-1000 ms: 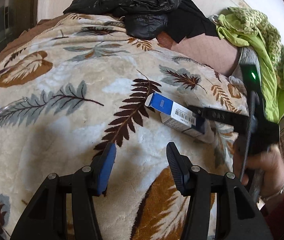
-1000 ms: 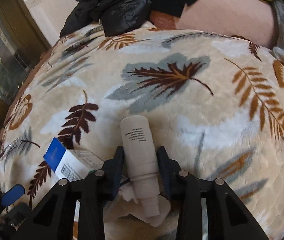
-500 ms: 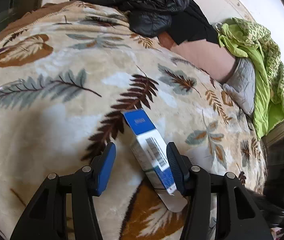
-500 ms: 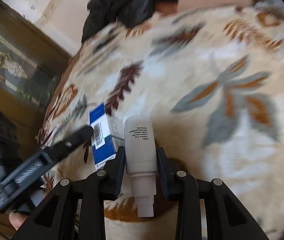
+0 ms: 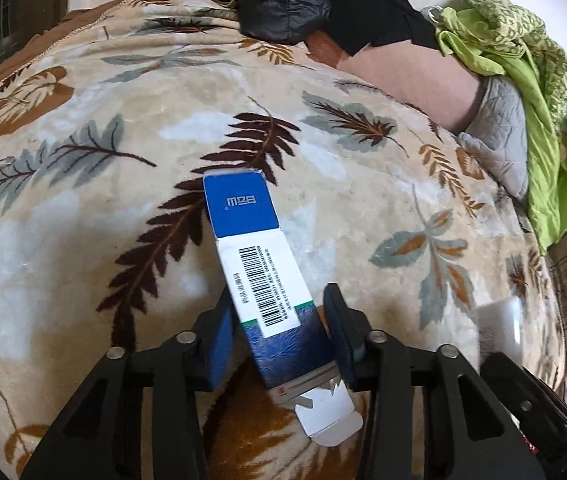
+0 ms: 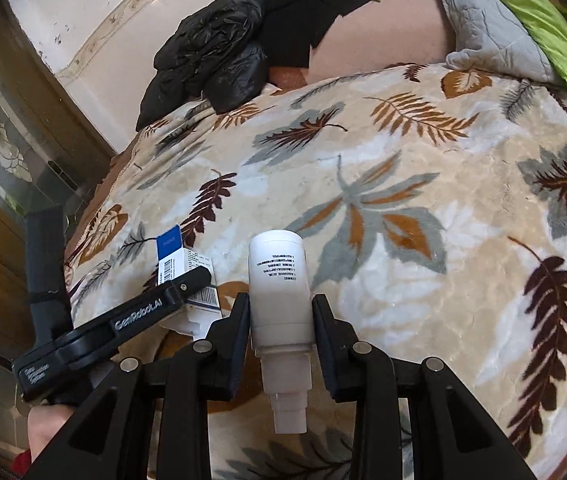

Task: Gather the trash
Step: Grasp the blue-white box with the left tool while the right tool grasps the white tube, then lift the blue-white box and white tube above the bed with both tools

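— Trash first: where's the blue and white carton (image 5: 261, 276)?

— Lying on the leaf-print blanket (image 5: 83, 240) of the bed, long axis running away from me, torn white flap at my end. My left hand-held gripper (image 5: 279, 340) straddles its near, dark-blue half. The jaws have just been closing with the carton between them; the right pad looks to be against the carton's edge, but on the left I can't tell whether the blue pad touches yet.

— How's that hand set?

— Tipped steeply down toward the blanket, fingers pointing forward over the carton. From the right wrist view I can see the same left hand-held gripper coming in low from the left side, and a bit of my hand (image 6: 45, 428) wrapped round its grip at the bottom corner.

— And the other one?

— My right hand-held gripper (image 6: 281, 320) is clamped on a white bottle (image 6: 277, 280), pads pressing both sides of its body. The bottle's flat base points away from me and its stepped neck hangs toward the camera, clear of the blanket. That hand also angles downward, just beside the carton.

— Anything else on the bed?

— A black jacket (image 5: 283, 8) piled at the far edge, green fabric (image 5: 531, 80) and a grey quilted piece (image 5: 499, 136) off to the right.
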`<action>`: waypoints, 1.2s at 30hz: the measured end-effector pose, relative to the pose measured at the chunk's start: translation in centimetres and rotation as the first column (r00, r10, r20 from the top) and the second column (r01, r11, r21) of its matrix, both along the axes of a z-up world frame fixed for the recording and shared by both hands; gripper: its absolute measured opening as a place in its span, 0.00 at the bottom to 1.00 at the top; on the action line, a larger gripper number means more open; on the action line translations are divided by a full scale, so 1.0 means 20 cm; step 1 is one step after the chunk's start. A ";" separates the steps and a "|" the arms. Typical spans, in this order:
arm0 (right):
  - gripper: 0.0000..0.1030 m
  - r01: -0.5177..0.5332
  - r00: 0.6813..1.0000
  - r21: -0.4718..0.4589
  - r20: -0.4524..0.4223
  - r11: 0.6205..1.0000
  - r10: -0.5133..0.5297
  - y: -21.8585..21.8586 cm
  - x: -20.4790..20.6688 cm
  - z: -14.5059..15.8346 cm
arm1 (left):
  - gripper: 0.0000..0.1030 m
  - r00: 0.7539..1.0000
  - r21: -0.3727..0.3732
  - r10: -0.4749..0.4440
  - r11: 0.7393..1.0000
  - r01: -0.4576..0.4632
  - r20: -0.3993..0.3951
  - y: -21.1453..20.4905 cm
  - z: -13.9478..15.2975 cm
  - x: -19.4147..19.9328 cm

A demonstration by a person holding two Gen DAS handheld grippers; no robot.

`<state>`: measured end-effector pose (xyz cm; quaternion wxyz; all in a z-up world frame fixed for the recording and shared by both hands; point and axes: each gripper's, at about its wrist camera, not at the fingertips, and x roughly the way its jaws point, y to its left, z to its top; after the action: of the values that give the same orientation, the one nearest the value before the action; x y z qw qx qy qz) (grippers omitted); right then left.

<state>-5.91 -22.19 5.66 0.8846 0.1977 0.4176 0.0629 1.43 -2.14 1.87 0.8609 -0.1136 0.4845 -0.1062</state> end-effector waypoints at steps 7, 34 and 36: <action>0.33 0.010 0.999 -0.022 0.039 1.000 -0.010 0.02 -0.10 0.04 | 0.34 0.999 -0.013 -0.026 1.000 0.026 0.043 0.02 0.05 -0.04; 0.32 0.084 0.983 -0.118 0.174 0.989 -0.063 0.02 -0.10 0.11 | 0.33 0.920 0.168 -0.107 0.985 0.046 0.378 -0.07 0.35 -0.29; 0.32 0.088 0.982 -0.114 0.177 0.990 -0.067 0.02 -0.10 0.12 | 0.33 0.916 0.179 -0.109 0.983 0.041 0.386 -0.07 0.35 -0.29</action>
<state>-7.89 -21.84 7.97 0.9296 0.1535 0.3345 0.0196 -4.47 -3.61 8.85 0.9425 0.0015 0.3123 -0.1187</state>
